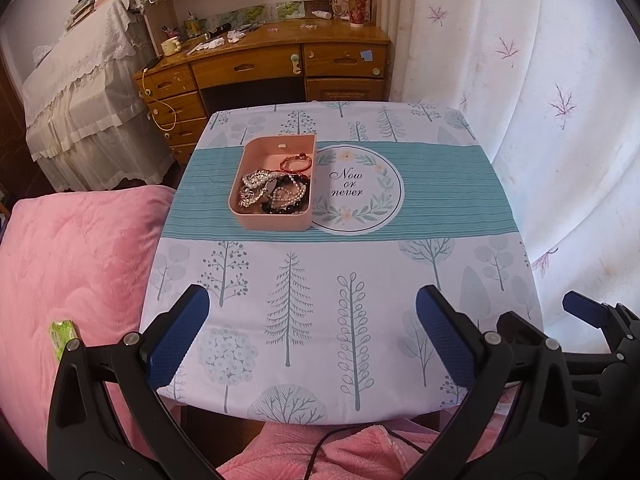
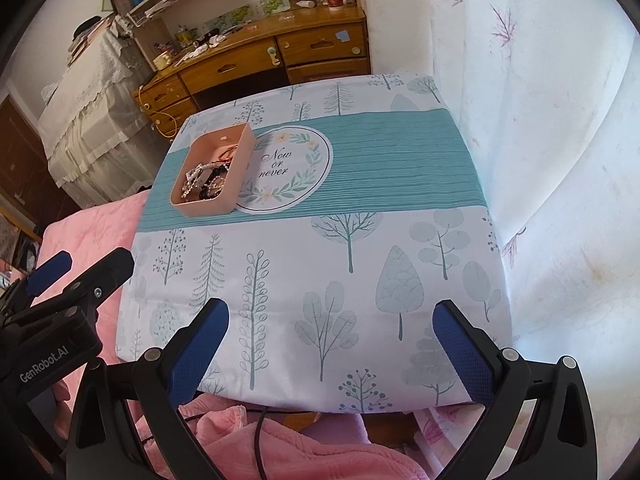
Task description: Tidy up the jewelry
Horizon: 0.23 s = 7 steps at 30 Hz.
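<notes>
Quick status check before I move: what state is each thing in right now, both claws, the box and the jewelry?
Left claw: open, empty, above the near table edge.
Right claw: open, empty, above the near table edge.
Pink jewelry box: lidless, upright on the tablecloth.
Jewelry pile: tangled together inside the box.
Red ring-shaped piece: in the box, atop the pile.

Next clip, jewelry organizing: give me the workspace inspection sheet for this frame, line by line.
Surface: small table under a tree-print cloth with a teal band, "Now or never" medallion at centre.
Job's things: open pink box on the teal band, beside the medallion; tangled pearl and dark bead strands plus a red ring-shaped piece inside.
Clutter: nothing seen on the cloth outside the box.
Grippers: left tool and right tool both open, empty, at the near edge.
Cables: a dark cable over the pink fabric below the table.
Surroundings: wooden desk, white curtain, pink bedding.
</notes>
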{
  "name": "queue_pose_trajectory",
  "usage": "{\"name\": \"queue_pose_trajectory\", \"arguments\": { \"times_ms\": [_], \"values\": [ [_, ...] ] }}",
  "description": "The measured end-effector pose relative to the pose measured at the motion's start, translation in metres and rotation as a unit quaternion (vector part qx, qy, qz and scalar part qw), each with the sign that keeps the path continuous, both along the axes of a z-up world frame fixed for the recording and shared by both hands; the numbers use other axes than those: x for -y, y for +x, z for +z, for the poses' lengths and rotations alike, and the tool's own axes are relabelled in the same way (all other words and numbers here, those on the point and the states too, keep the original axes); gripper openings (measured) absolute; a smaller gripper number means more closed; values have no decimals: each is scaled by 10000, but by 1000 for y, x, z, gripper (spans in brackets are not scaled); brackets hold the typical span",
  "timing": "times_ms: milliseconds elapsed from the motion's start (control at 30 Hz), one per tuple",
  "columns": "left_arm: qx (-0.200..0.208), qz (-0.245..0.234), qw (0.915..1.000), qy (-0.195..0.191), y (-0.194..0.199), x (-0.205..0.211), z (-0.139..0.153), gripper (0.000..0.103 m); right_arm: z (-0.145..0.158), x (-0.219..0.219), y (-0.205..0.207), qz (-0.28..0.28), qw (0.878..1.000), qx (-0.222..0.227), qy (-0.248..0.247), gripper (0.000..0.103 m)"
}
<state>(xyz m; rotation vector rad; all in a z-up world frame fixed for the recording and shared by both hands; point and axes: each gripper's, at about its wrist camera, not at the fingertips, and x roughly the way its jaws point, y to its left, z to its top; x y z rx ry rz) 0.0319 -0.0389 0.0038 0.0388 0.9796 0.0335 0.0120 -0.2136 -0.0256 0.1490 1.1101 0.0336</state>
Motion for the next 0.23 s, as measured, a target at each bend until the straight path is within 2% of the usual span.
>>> {"name": "queue_pose_trajectory", "arguments": {
  "times_ms": [233],
  "values": [
    [-61, -66, 10000, -36, 14, -11, -4, 103, -6, -4, 12, -196, 9997, -129, 61, 103]
  ]
}}
